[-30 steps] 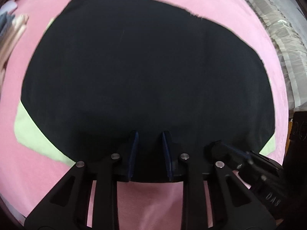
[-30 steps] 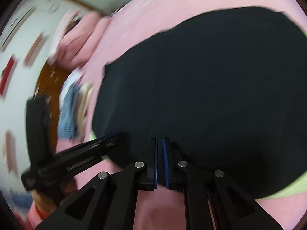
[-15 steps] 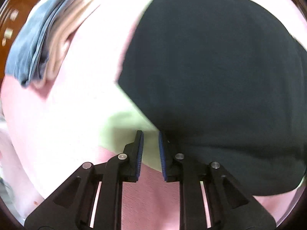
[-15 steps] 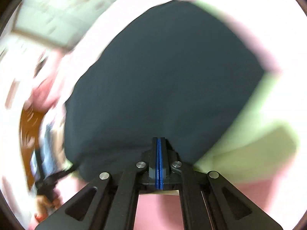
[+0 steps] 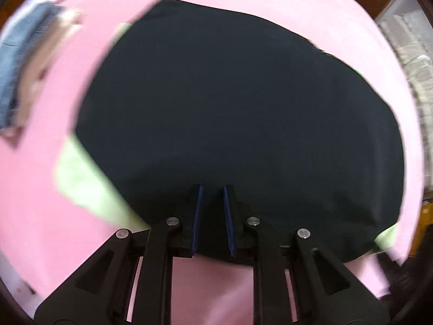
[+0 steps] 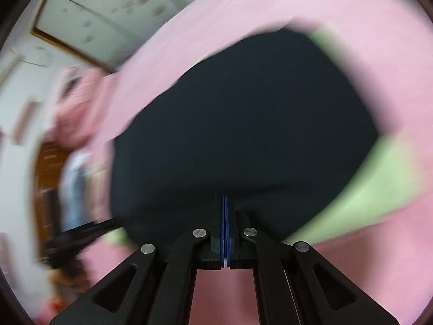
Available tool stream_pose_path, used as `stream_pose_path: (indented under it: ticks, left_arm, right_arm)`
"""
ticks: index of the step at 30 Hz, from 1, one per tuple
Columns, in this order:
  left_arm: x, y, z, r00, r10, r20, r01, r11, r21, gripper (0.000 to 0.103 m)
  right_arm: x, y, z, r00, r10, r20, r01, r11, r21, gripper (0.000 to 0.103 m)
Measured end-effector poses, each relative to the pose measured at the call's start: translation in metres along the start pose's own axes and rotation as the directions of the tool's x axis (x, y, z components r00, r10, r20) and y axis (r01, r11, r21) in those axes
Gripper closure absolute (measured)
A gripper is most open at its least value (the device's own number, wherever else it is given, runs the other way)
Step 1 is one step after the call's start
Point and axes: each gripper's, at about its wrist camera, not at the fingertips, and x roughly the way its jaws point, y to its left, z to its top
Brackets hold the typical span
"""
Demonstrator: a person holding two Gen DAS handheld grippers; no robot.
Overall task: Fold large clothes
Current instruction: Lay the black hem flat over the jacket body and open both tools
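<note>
A large black garment (image 5: 238, 113) lies spread flat on a pink bed cover (image 5: 54, 230), over a light green cloth (image 5: 81, 181) that shows at its corners. My left gripper (image 5: 212, 189) is open over the garment's near edge, with black cloth between its fingers. In the right wrist view the black garment (image 6: 243, 135) fills the middle, with the green cloth (image 6: 379, 184) to the right. My right gripper (image 6: 225, 197) is shut at the garment's near edge; I cannot tell whether cloth is pinched.
A stack of folded blue and beige clothes (image 5: 27, 62) lies at the left on the bed. A clear plastic bin (image 5: 406, 40) stands at the far right. The left gripper's body (image 6: 81, 233) shows blurred at the left of the right wrist view.
The left gripper swung back right along the near edge and opened a little wider. The right gripper went from slightly open to shut and moved right, with the view now blurred.
</note>
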Motion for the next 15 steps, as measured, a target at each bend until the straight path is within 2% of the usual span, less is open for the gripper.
stream_pose_path:
  ticks: [2,4,7,8,9,12,15]
  left_arm:
    - [0.01,-0.012,0.015,1.0,-0.002,0.012,0.002,1.0,0.002,0.089]
    - [0.016,-0.017,0.034,0.998,-0.006,0.059,0.005,1.0,0.013,0.089]
    - [0.025,-0.025,0.068,0.992,0.015,0.128,-0.021,0.999,0.043,0.089]
    - [0.029,-0.027,0.078,0.99,0.027,0.138,-0.035,0.998,0.052,0.089]
    - [0.036,-0.029,0.091,0.989,0.038,0.146,-0.047,0.997,0.057,0.089]
    - [0.049,-0.031,0.112,0.985,0.057,0.16,-0.066,0.996,0.053,0.089]
    - [0.062,-0.034,0.126,0.973,0.111,0.2,-0.131,0.987,0.088,0.089]
  right_arm:
    - [0.031,0.008,0.004,0.998,0.04,-0.055,-0.043,0.998,-0.044,0.103]
    - [0.048,0.011,0.014,0.998,0.044,-0.04,-0.048,0.995,-0.091,0.103]
    - [0.075,0.003,0.036,0.994,0.095,-0.047,-0.098,0.994,-0.053,0.103]
    - [0.083,-0.003,0.055,0.993,0.113,-0.038,-0.115,0.993,-0.031,0.103]
    - [0.09,0.007,0.074,0.994,0.11,-0.027,-0.11,0.994,-0.026,0.103]
    - [0.1,0.002,0.116,0.998,0.053,0.015,-0.052,0.996,-0.075,0.103]
    - [0.1,-0.017,0.165,0.998,-0.003,0.056,0.009,0.993,-0.118,0.103]
